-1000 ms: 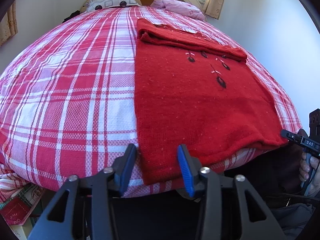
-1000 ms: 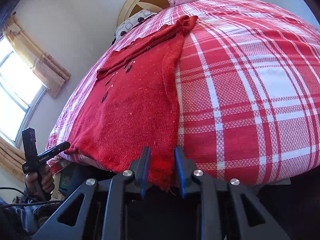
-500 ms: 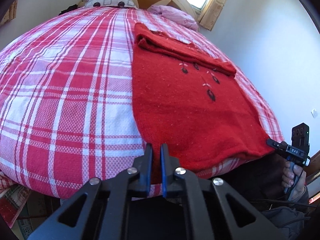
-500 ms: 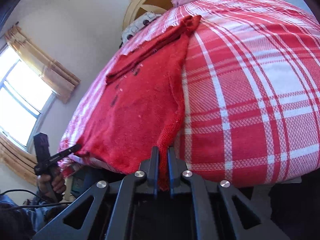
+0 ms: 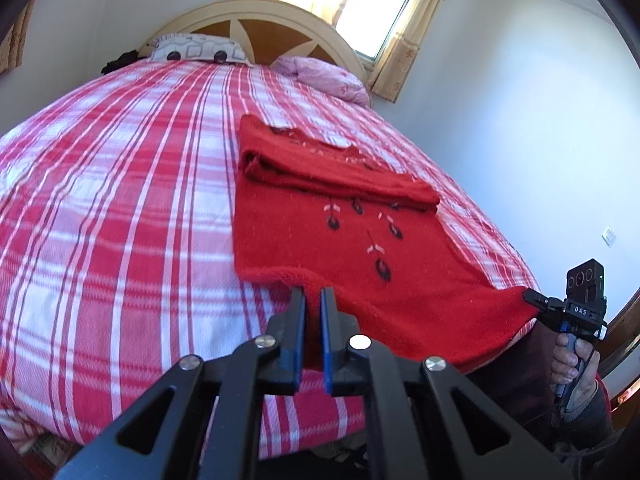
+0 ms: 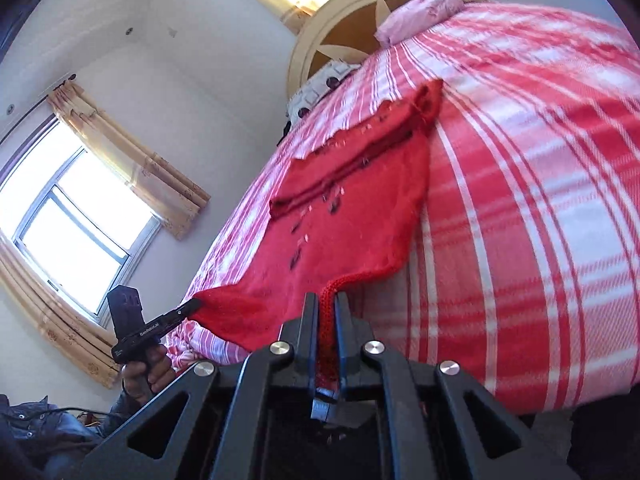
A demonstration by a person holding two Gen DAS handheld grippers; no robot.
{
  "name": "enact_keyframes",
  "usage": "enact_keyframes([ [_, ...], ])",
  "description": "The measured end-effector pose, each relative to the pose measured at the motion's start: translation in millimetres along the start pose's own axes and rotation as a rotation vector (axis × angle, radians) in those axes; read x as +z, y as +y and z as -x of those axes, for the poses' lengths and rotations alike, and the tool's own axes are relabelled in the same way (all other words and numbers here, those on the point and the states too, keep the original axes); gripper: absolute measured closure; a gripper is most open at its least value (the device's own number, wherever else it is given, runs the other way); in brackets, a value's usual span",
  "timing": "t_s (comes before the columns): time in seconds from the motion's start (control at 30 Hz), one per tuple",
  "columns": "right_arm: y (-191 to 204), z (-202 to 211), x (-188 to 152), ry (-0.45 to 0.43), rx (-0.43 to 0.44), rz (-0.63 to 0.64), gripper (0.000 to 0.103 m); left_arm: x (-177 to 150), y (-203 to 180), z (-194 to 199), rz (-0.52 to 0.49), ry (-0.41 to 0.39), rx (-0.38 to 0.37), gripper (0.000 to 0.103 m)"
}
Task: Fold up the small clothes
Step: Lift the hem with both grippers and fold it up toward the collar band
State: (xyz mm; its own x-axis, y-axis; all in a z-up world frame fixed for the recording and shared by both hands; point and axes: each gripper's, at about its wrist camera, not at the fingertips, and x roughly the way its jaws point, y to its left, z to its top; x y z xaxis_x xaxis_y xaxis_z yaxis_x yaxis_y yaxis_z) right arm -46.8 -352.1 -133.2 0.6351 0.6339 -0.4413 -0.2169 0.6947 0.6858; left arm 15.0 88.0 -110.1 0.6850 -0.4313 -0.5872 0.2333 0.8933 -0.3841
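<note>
Garment: red knitted sweater with dark embroidered flowers (image 5: 344, 248), lying flat on the red-and-white plaid bedspread (image 5: 120, 220), sleeves folded across the chest.
Handling: judged soft, light, stretchy; it sags between grips.
Hold points: the two hem corners, on the thicker ribbed edge.
Left tool (image 5: 313, 300): clamped on the left hem corner, lifted.
Right tool (image 6: 327, 304): clamped on the ribbed right corner.
Texture: fuzzy knit; coarse woven plaid.
</note>
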Motion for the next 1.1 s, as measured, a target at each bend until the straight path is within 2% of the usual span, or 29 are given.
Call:
enact_keyframes([
  [0.23,4,-9,37,-0.045,-0.008,0.017,0.097,36,-4,-5,-0.014,-0.056,-0.006,0.096],
  [0.5,10,-14,105,-0.105,-0.007,0.051,0.097,90,-8,-19,-0.046,-0.113,0.011,0.096],
  [0.8,5,-40,184,-0.141,-0.027,0.063,0.097,153,3,-68,-0.028,-0.114,0.028,0.096],
  [1.1,-10,-91,252,-0.137,-0.057,0.064,0.097,208,14,-126,-0.001,-0.088,0.04,0.096],
])
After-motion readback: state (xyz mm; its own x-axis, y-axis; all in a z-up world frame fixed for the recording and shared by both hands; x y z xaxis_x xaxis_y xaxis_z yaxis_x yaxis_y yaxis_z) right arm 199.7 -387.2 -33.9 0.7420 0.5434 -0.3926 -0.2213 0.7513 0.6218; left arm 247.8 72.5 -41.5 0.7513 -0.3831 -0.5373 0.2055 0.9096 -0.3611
